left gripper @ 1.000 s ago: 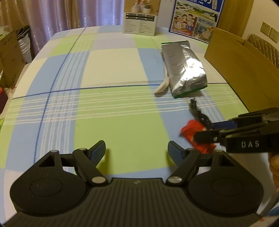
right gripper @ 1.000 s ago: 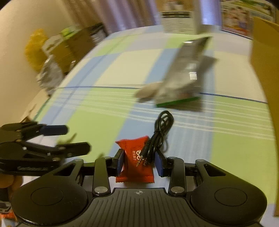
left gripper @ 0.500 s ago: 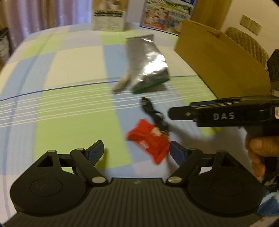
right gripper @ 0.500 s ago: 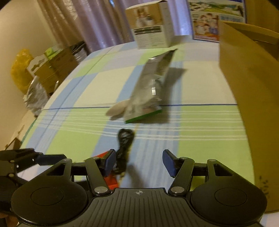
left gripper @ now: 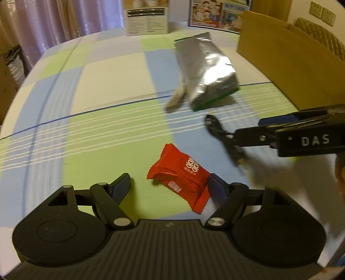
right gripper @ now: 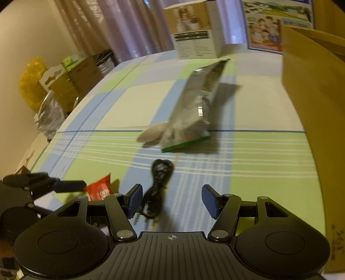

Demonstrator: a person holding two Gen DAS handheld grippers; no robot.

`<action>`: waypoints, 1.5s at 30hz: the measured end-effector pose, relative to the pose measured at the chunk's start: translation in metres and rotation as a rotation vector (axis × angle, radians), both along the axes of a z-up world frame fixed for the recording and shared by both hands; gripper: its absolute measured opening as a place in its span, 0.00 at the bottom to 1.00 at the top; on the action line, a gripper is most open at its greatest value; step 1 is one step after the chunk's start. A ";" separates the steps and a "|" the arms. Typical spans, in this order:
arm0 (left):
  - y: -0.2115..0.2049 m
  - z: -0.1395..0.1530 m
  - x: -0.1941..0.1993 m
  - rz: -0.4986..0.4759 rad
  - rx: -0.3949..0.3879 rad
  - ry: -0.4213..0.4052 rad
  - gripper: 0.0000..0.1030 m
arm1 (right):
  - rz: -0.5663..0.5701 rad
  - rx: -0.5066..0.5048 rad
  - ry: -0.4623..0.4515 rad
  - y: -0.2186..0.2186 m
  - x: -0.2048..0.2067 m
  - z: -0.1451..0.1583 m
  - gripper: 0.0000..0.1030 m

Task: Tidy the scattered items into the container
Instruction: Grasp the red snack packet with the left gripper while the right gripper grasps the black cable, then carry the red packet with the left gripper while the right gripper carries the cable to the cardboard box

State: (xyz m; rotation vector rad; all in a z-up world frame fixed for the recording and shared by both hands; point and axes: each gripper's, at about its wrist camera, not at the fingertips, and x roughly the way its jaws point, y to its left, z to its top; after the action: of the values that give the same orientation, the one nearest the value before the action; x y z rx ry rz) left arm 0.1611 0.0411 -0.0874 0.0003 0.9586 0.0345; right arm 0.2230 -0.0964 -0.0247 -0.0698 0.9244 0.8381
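A red snack packet (left gripper: 183,172) lies on the checked tablecloth between the fingers of my open left gripper (left gripper: 170,186), nearer the right finger. A coiled black audio cable (right gripper: 156,185) lies just ahead of my open right gripper (right gripper: 172,201), by its left finger. The right gripper (left gripper: 248,131) shows from the side in the left wrist view, over the cable (left gripper: 224,137). The packet (right gripper: 100,190) shows at the left in the right wrist view. A silver foil bag (left gripper: 204,69) and a white spoon (left gripper: 176,99) lie further back. The brown cardboard box (left gripper: 291,56) stands at the right.
A white product box (left gripper: 147,19) and a picture book (left gripper: 217,13) stand at the table's far edge. Cardboard boxes and bags (right gripper: 54,86) sit off the table's left side. A chair (left gripper: 319,36) is behind the cardboard box.
The right gripper has opened, let go of the red packet and shifted right over the cable. The left gripper has moved right and forward so that the packet lies between its fingers.
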 end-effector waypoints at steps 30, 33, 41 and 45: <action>-0.001 0.003 -0.006 0.041 -0.023 -0.037 0.27 | 0.056 -0.112 -0.077 0.007 -0.004 -0.010 0.14; -0.002 0.003 -0.011 0.026 -0.017 -0.039 0.27 | 0.060 -0.117 -0.087 0.009 -0.005 -0.010 0.15; -0.001 0.001 -0.015 0.021 -0.003 -0.060 0.32 | 0.076 -0.127 -0.125 0.011 -0.007 -0.011 0.30; -0.002 0.000 -0.017 0.017 0.001 -0.071 0.32 | 0.083 -0.140 -0.158 0.017 -0.007 -0.014 0.33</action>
State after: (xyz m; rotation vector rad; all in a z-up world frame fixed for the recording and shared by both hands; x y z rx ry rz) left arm 0.1443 0.0396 -0.0872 -0.0079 0.8871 0.0501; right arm 0.2164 -0.0796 -0.0387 -0.2937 0.8340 0.8311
